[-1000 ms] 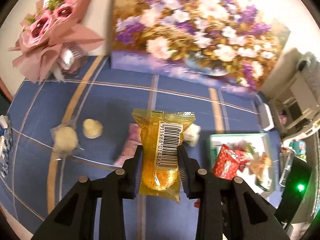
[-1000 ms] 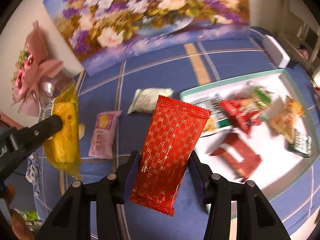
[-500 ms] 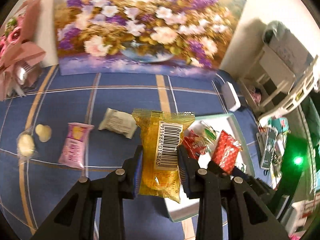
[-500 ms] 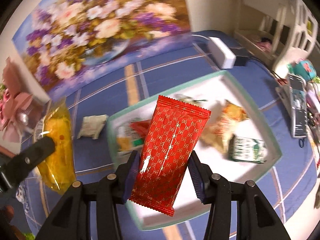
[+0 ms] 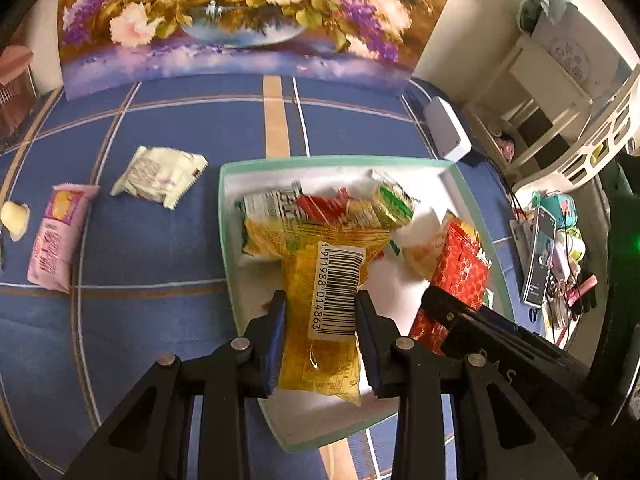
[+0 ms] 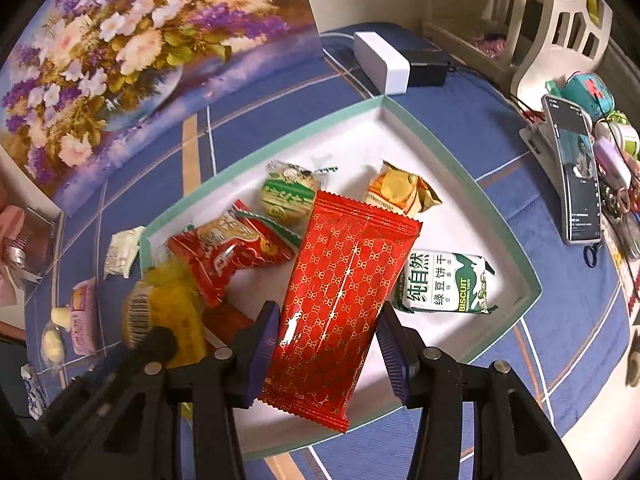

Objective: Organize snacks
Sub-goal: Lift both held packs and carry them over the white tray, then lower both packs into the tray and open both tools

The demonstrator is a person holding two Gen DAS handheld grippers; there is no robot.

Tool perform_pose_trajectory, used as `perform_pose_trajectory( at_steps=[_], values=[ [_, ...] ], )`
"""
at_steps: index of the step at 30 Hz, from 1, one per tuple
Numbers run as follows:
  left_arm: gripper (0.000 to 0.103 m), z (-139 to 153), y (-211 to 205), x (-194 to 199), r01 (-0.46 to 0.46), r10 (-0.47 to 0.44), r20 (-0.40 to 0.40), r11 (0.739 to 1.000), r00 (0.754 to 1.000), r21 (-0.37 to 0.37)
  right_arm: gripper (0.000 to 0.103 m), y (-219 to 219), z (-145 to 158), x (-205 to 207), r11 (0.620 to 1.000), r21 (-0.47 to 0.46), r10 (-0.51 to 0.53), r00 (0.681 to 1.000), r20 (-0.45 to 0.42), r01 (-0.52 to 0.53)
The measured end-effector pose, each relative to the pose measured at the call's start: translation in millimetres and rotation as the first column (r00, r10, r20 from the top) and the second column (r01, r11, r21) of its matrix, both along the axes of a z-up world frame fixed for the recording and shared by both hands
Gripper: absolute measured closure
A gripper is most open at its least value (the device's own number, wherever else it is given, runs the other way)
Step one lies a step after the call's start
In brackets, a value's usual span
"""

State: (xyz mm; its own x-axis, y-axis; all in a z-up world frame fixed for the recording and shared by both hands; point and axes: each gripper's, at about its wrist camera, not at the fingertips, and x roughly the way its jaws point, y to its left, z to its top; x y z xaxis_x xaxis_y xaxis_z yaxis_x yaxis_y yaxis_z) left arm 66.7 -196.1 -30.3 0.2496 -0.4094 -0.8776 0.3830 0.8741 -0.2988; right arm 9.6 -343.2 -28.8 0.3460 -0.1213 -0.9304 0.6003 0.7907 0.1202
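Snacks are partly gathered in a white tray with a pale green rim, set toward the right end of the worktop, which wears a blue checked cloth. A yellow packet with a barcode label is clamped between the pads of the left gripper and hangs over the tray's left part, just above the wrappers lying there. Beside it, a red packet with a gold pattern is pinched lengthwise in the right gripper, held above the middle of the tray. Under and around them in the tray lie a red-wrapped snack, a round green-and-white one, an orange-gold pouch and a white biscuit pack near the right rim. Outside the tray, to its left on the cloth, rest a cream packet, a pink packet and a small pale sweet at the left edge. A flower painting stands along the back edge, and a white box sits just beyond the tray's far corner.
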Motion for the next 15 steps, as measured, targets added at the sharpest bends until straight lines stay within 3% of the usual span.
perform_pose_trajectory(
  at_steps=[11, 14, 15],
  values=[
    [0.068, -4.6, 1.9, -6.5, -0.002, 0.002, 0.006, 1.000, 1.000, -0.009, 0.051, 0.5, -6.7, 0.4, 1.000, -0.008, 0.001, 0.998, -0.059, -0.001],
    [0.061, -3.4, 4.8, -5.4, -0.010, 0.009, -0.011, 1.000, 1.000, -0.020, 0.050, 0.4, -6.5, 0.2, 1.000, -0.016, -0.002, 0.997, -0.071, 0.001],
    [0.053, -2.0, 6.6, -5.1, -0.017, 0.016, -0.010, 1.000, 1.000, -0.018, 0.050, -0.1, -5.5, -0.7, 1.000, -0.019, -0.006, 0.997, -0.071, 0.005]
  ],
)
